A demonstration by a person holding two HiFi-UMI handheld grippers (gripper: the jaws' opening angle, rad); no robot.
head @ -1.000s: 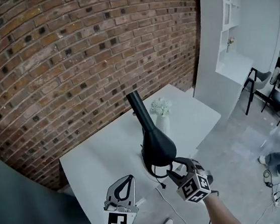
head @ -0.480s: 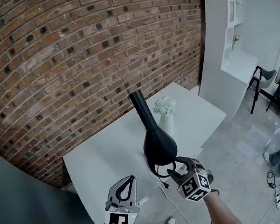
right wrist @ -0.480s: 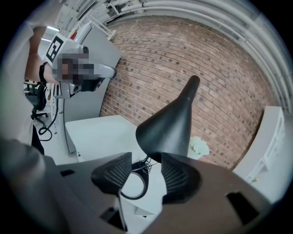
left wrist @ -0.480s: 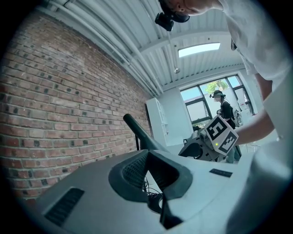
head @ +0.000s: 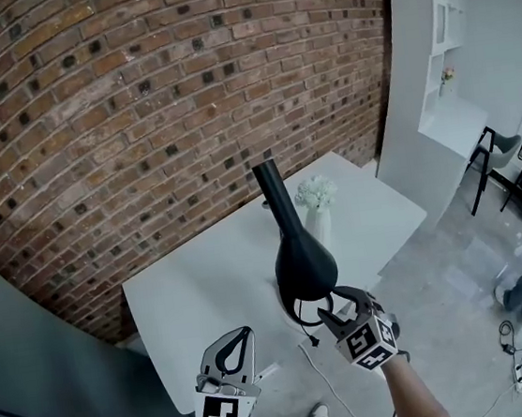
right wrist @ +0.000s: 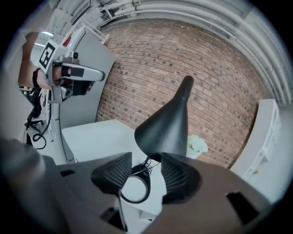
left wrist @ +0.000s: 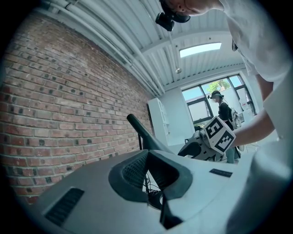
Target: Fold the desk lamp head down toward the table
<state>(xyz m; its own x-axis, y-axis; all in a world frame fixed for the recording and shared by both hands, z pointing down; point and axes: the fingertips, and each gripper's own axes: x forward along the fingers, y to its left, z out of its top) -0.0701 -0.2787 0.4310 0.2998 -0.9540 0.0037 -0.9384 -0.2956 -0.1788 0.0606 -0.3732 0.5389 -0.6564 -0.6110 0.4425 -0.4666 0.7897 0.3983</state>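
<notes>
A black desk lamp stands on the white table (head: 195,286). Its cone head (head: 303,262) hangs low, and its neck (head: 273,192) slants up toward the brick wall. The ring-shaped base (right wrist: 133,188) lies flat with a coiled cord above it. My right gripper (head: 341,306) is open at the table's near edge, just below the rim of the head and not touching it. In the right gripper view the cone head (right wrist: 165,128) sits above the gap between the pads. My left gripper (head: 233,351) is shut on nothing, held lower left, off the table.
A white vase of white flowers (head: 316,198) stands on the table right behind the lamp. The brick wall (head: 135,105) backs the table. A white shelf unit (head: 450,57) and chairs (head: 511,172) are at the right, with cables (head: 516,365) on the floor.
The head view has drifted slightly, so everything sits a little more to the right. My right gripper stays open under the lamp head. The lamp's pose looks the same.
</notes>
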